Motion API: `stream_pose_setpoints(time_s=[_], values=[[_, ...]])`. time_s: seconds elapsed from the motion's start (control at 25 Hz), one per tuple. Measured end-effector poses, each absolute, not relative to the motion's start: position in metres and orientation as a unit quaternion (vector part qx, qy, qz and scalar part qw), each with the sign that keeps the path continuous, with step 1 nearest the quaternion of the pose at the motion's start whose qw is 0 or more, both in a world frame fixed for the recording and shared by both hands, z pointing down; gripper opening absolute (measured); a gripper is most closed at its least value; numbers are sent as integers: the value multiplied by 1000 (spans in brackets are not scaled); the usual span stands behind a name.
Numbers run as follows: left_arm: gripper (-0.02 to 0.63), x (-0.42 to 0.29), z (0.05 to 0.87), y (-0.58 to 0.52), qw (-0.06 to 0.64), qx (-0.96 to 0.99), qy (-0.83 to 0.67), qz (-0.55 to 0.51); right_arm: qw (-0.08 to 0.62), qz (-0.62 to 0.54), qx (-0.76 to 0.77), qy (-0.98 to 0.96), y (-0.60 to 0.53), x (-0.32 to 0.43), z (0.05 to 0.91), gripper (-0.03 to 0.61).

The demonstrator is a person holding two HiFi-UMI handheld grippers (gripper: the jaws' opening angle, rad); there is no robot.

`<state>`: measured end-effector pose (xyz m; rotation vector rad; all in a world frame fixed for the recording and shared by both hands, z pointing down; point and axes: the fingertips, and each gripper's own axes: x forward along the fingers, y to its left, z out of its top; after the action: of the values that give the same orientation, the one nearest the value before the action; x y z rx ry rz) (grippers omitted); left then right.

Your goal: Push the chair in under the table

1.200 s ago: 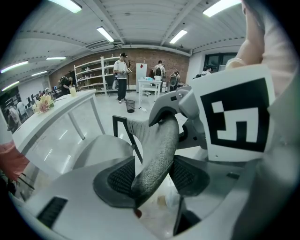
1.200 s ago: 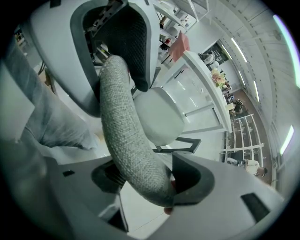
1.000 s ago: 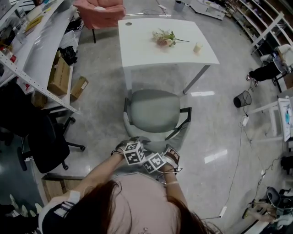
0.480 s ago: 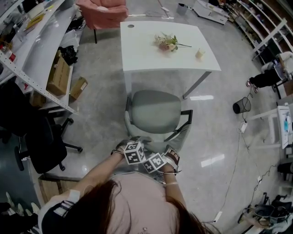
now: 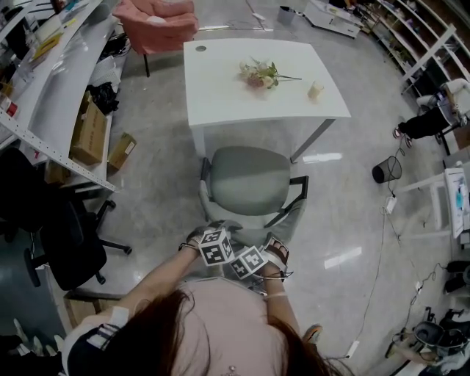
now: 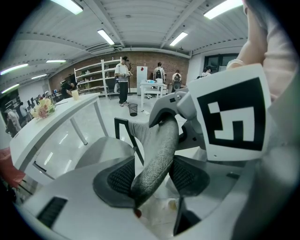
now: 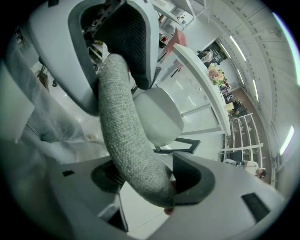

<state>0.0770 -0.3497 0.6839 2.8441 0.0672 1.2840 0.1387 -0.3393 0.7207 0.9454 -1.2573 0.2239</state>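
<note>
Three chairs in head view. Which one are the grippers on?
The grey chair at the white table: left hand-held gripper and right hand-held gripper clamp its backrest; black office chair, pink armchair untouched.

There are one grey chair (image 5: 248,180), one black office chair (image 5: 66,235), one pink armchair (image 5: 158,22), one white worktop (image 5: 220,88) and two cardboard boxes (image 5: 88,136) (image 5: 120,152).

The head view looks steeply down from above the person, over the chair (image 5: 248,180) to the white bench (image 5: 220,88) beyond it. Each gripper view sits close behind its own jaws, filled by the grey backrest rim (image 6: 157,154), and faces across the seat toward the bench. All three share chair and bench.
</note>
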Motion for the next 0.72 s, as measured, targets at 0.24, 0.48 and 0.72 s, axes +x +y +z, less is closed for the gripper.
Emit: stream_pose_setpoints(time_s=[0.24,0.48,0.72], values=[[229,87,685,-365,11,912,19,410,703,93,424,-564,-356,150,722,278],[229,103,684,-383,16,911,16,412,701,96,420,-568,-375,165,721,278],[229,114,683,-403,19,910,13,413,702,92,415,-571,-395,176,720,278]])
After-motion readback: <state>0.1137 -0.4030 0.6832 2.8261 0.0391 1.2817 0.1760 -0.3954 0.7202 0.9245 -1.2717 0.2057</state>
